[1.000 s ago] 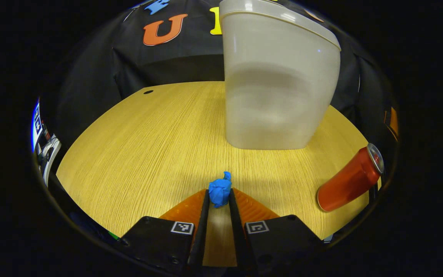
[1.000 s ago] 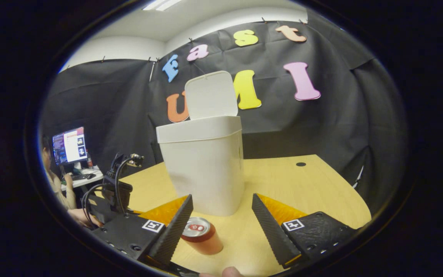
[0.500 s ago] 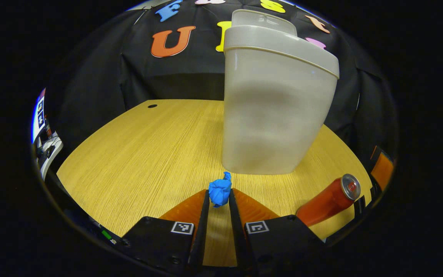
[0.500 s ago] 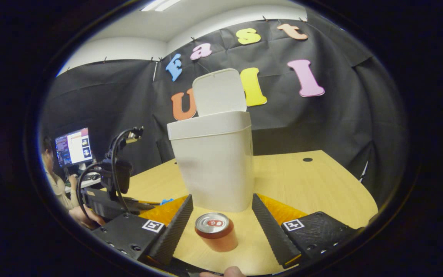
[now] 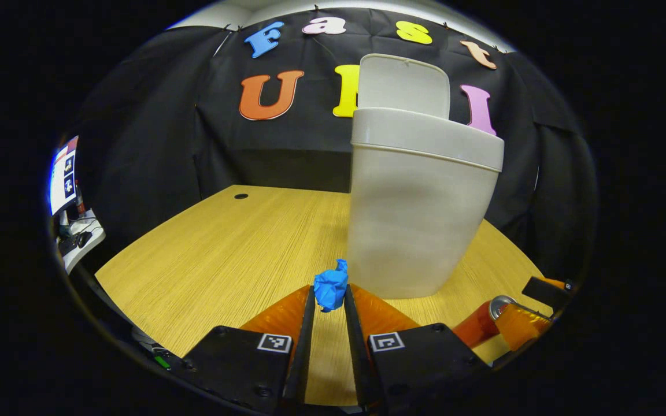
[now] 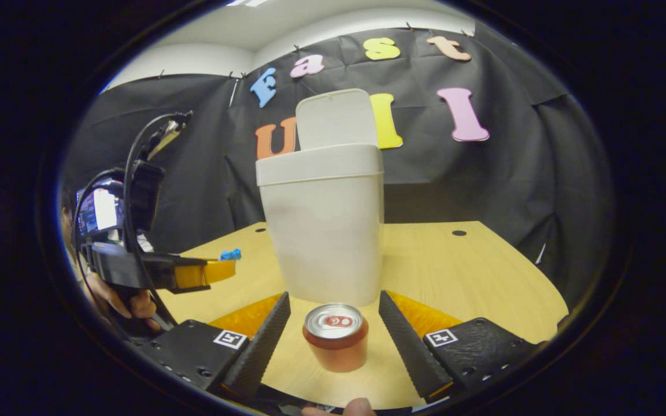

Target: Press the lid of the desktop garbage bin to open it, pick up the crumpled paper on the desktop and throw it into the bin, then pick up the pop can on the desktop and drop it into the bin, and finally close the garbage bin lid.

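Observation:
The blue crumpled paper (image 5: 330,286) is pinched between the tips of my left gripper (image 5: 328,293), lifted off the wooden desk (image 5: 223,254). The white bin (image 5: 420,219) stands just ahead to the right, its lid (image 5: 403,84) standing up open. In the right gripper view the red pop can (image 6: 336,338) stands upright between the fingers of my open right gripper (image 6: 334,297), untouched. The bin (image 6: 324,231) rises right behind the can. At the left of that view my left gripper (image 6: 194,273) hovers with the paper (image 6: 230,254) at its tip.
A hand (image 6: 110,294) holds the left gripper, with cables above it. A monitor (image 6: 99,211) glows at the far left beyond the desk. The desk (image 6: 472,271) has a small round hole (image 6: 458,233) at the back.
My left gripper has risen off the desk with the paper, and the bin's open lid has come into its view. My right gripper has shifted so the can sits centred between its fingers.

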Tool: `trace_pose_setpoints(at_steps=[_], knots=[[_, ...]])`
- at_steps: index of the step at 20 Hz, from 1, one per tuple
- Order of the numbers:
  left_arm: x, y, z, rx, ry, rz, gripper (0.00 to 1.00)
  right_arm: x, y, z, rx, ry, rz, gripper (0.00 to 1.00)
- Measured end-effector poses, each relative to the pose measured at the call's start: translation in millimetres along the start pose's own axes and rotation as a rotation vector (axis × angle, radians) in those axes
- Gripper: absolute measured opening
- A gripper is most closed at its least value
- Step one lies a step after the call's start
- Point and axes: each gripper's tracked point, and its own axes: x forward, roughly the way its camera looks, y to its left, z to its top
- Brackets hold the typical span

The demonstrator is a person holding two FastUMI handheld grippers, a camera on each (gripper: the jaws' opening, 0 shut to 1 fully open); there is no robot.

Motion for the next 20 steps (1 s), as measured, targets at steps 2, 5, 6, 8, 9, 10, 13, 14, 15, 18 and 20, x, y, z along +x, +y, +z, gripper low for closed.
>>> trace_pose_setpoints(at_steps=[2, 5, 6, 8, 9, 10, 13, 14, 15, 18, 20], knots=[[-3, 2, 5, 0.004, -0.017, 0.001, 0.35, 2, -3, -5, -0.011, 0.011, -0.018, 0.96], [-4, 2, 8, 0.003, -0.023, -0.012, 0.35, 6, -1, -15, -0.008, 0.03, -0.023, 0.96], [-4, 2, 9, 0.003, -0.028, -0.015, 0.35, 8, 0, -19, -0.011, 0.04, -0.024, 0.96], [-5, 4, 14, 0.007, -0.042, -0.015, 0.35, 12, -1, -28, -0.014, 0.059, -0.028, 0.96], [-5, 3, 16, 0.007, -0.048, -0.018, 0.38, 13, -1, -33, -0.017, 0.071, -0.031, 0.96], [-5, 2, 18, 0.005, -0.055, -0.023, 0.35, 16, -2, -38, -0.019, 0.086, -0.034, 0.96], [-3, 4, 25, -0.005, -0.07, -0.026, 0.35, 23, -4, -54, -0.002, 0.132, -0.03, 0.96], [-2, 5, 26, -0.01, -0.073, -0.028, 0.38, 26, -6, -59, 0.005, 0.147, -0.031, 0.99], [-3, 5, 28, -0.014, -0.078, -0.027, 0.38, 27, -7, -65, 0.011, 0.163, -0.034, 0.96], [-2, 8, 37, -0.018, -0.105, -0.023, 0.35, 32, -10, -78, 0.034, 0.213, -0.04, 0.96], [-1, 14, 43, -0.009, -0.127, -0.006, 0.35, 33, -10, -88, 0.039, 0.252, -0.035, 0.96]])
